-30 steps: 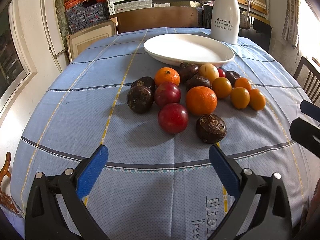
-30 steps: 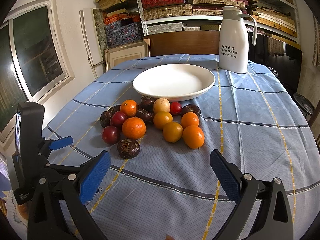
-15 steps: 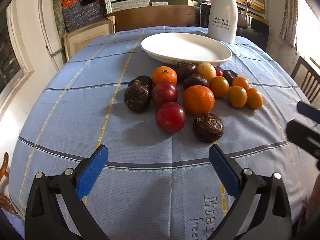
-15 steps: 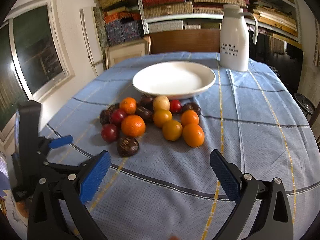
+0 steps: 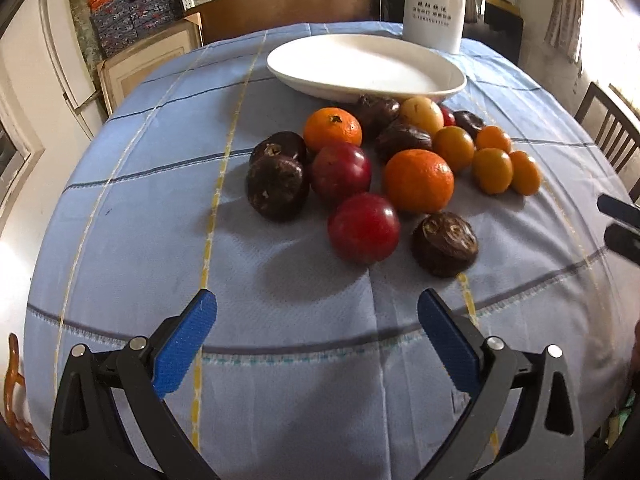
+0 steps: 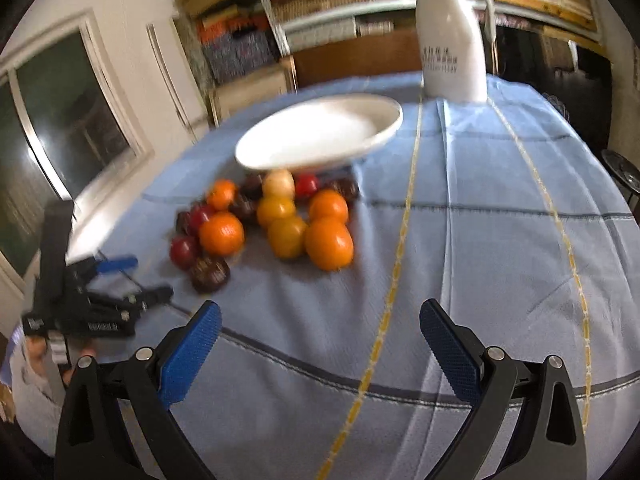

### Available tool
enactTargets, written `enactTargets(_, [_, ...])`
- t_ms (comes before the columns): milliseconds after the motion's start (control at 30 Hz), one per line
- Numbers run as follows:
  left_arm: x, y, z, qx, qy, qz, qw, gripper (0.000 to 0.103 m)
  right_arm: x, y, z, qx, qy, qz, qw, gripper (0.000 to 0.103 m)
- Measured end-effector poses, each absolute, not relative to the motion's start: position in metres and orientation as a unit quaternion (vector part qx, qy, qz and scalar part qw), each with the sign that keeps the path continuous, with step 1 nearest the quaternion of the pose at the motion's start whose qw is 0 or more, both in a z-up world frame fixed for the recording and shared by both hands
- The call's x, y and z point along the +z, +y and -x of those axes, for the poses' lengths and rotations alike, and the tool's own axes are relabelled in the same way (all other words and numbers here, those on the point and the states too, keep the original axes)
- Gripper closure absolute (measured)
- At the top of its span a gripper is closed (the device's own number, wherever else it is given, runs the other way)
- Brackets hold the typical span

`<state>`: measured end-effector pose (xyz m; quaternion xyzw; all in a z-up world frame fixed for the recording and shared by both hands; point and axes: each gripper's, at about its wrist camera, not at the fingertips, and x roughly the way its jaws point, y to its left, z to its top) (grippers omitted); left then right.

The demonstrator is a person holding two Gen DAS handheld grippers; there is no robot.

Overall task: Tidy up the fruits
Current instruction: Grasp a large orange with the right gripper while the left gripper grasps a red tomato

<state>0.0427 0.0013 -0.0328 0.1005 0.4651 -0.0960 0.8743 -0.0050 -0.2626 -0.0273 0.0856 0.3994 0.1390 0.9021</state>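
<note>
A pile of fruit lies on the blue tablecloth in front of a white plate (image 5: 366,64): red plums (image 5: 363,227), oranges (image 5: 419,180), dark brown passion fruits (image 5: 445,243) and small yellow-orange citrus (image 5: 492,165). My left gripper (image 5: 316,310) is open and empty, just short of the nearest red plum. My right gripper (image 6: 318,320) is open and empty, short of the pile, with the large orange (image 6: 329,239) ahead. The plate (image 6: 320,132) holds nothing. The left gripper also shows at the left edge of the right wrist view (image 6: 120,280).
A white thermos jug (image 5: 434,2) stands behind the plate. The round table's cloth (image 5: 160,240) drops off at the edges. A wooden chair (image 5: 608,128) stands at the right. Shelves with boxes fill the back wall.
Both grippers have moved forward toward the fruit pile, which looks larger and closer now. The right wrist view is motion-blurred. Both grippers stay open; no fruit has moved.
</note>
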Motion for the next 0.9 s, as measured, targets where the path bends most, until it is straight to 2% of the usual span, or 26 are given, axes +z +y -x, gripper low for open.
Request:
enactTargets(500, [-0.046,0.001,-0.078,-0.15,0.483,-0.099,0.857,0.004,-0.052,-0.271,-0.013,0.164,0.421,-0.134,0.882,0.003])
enactTargets(667, [-0.034,0.007,-0.079,-0.141,0.442,-0.067,0.883,0.005,-0.056,-0.278,-0.015,0.175,0.423,-0.163,0.874,0.003])
enactTargets(733, [-0.033,0.004,-0.08,-0.145,0.437,-0.069,0.885,0.012,-0.056,-0.276,-0.014,0.173,0.422,-0.154,0.876,0.003])
enactTargets(767, [-0.033,0.003,-0.08,-0.148,0.439,-0.071,0.884,0.027,-0.055,-0.274,-0.014,0.171,0.422,-0.149,0.878,0.003])
enactTargets(800, [-0.035,0.0,-0.082,-0.159,0.443,-0.073,0.879,0.037,-0.055,-0.273,-0.014,0.172,0.422,-0.144,0.878,0.003])
enactTargets(900, [-0.04,-0.008,-0.083,-0.171,0.449,-0.084,0.873,0.05,-0.054,-0.272,-0.013,0.174,0.419,-0.143,0.88,0.003])
